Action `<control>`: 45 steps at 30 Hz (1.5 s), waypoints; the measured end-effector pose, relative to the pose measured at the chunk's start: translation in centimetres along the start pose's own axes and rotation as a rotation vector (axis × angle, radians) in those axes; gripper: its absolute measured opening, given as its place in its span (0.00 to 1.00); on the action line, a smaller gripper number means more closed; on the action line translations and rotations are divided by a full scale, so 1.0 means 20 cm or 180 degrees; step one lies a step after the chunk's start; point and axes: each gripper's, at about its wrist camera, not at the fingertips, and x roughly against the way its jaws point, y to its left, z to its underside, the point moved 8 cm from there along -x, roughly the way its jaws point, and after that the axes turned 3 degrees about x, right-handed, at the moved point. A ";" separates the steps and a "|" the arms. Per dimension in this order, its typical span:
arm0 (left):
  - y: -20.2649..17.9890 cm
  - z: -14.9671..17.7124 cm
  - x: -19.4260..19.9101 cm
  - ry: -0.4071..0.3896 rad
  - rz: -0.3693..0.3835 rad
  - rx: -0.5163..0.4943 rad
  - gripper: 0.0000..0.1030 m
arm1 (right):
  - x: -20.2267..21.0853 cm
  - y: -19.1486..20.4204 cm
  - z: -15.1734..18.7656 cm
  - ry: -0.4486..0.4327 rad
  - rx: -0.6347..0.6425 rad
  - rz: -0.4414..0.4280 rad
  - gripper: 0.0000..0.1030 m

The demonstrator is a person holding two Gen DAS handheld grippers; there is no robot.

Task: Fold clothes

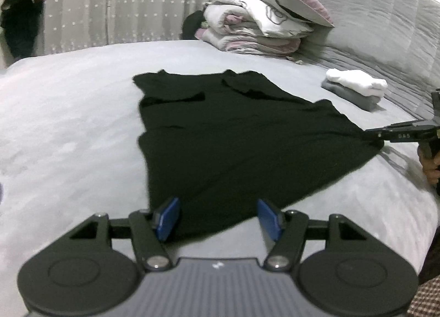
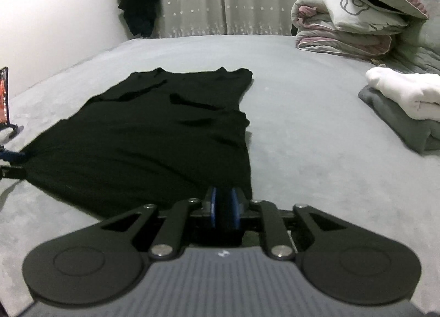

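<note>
Left gripper [image 1: 218, 216]: black linkage arms, flat blue pads, silver pivot screws.
Left gripper body: ribbed grey housing with a small white mark, flanked by two round black discs.
Right gripper [image 2: 223, 211]: same black arms, curved blue pads, silver screws, ribbed grey housing.
Right gripper, seen from the left wrist: small white lettering on its black side.
Hand [image 1: 431, 163]: wrapped around the right gripper's handle; sleeve not discernible.

Both wrist cameras sit low and close at the bed's [image 1: 68, 124] near edge, facing the curtain [image 2: 247, 0]; both share the black garment [image 1: 220, 130].
</note>
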 end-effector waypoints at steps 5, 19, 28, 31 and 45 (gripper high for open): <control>-0.07 -0.04 0.01 -0.0080 0.0076 -0.0082 0.63 | 0.03 0.09 -0.05 -0.0054 -0.0012 -0.0187 0.37; -0.37 0.00 -0.19 0.0119 0.0167 -0.0840 0.64 | -0.11 0.46 0.00 0.0159 0.0504 -0.0702 0.45; -0.08 0.05 -0.04 0.0083 -0.0082 -0.0492 0.65 | -0.01 0.19 0.06 0.0141 0.0320 -0.0479 0.45; -0.04 0.06 0.01 0.0069 -0.0174 -0.0536 0.65 | 0.02 0.12 0.07 0.0143 0.0242 -0.0415 0.45; -0.09 0.06 -0.02 0.0065 -0.0275 -0.1095 0.66 | 0.05 0.16 0.11 0.0312 0.0805 -0.0420 0.55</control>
